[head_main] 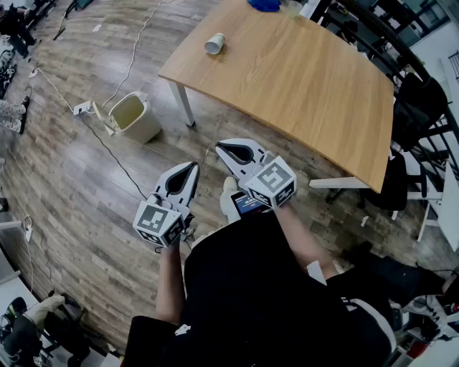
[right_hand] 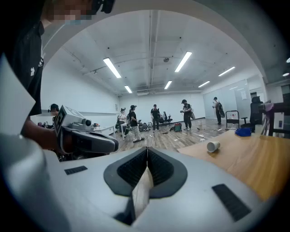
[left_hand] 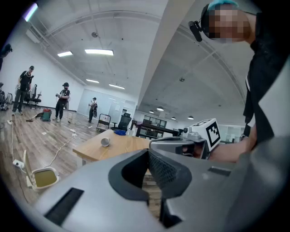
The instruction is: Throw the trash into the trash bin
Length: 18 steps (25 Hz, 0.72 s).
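A white paper cup (head_main: 214, 43) lies on its side at the far left part of the wooden table (head_main: 308, 93); it also shows as the cup (left_hand: 105, 142) and the cup (right_hand: 213, 146). A beige open trash bin (head_main: 133, 116) stands on the floor left of the table, seen again as the bin (left_hand: 44, 177). My left gripper (head_main: 194, 166) and right gripper (head_main: 219, 146) hover side by side over the floor, short of the table's near corner. Both are shut and hold nothing: left gripper (left_hand: 147, 151), right gripper (right_hand: 147, 148).
A power strip (head_main: 81, 108) and cables run over the wood floor near the bin. A blue object (head_main: 264, 4) lies at the table's far edge. A black chair (head_main: 412, 107) stands to the right. Several people (right_hand: 156, 117) stand far off in the room.
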Each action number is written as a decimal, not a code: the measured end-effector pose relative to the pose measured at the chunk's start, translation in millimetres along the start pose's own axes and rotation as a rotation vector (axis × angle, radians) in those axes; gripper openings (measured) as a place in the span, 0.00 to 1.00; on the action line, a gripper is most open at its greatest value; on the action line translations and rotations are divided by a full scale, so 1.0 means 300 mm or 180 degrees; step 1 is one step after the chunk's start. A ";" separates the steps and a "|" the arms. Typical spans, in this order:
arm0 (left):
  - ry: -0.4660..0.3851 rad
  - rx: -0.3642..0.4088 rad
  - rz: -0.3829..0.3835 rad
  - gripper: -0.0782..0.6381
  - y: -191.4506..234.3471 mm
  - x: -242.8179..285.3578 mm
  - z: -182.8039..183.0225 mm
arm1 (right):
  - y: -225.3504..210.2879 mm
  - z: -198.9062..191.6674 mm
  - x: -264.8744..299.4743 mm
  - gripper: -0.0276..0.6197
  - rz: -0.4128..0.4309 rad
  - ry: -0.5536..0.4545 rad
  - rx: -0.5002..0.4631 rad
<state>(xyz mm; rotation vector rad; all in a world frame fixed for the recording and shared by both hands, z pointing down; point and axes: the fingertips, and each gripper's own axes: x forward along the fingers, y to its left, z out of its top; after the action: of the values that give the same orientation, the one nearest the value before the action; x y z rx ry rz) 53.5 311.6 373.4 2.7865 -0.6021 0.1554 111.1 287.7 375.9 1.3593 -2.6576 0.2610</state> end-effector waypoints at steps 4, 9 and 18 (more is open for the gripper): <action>0.0042 0.0248 -0.0043 0.10 -0.002 0.137 0.119 | -0.171 0.079 0.009 0.04 0.0030 -0.0034 0.0087; 0.0152 0.0354 -0.0019 0.10 0.056 0.272 0.178 | -0.365 0.120 0.058 0.04 -0.0017 0.0026 0.0173; 0.0348 0.0144 0.0096 0.10 0.297 0.299 0.117 | -0.421 0.045 0.305 0.04 0.0101 0.0169 0.0422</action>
<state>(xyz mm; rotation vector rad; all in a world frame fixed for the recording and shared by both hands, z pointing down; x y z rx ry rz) 99.0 188.5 377.1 2.7913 -0.6210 0.3293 159.9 140.0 392.7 1.3272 -2.6619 0.4781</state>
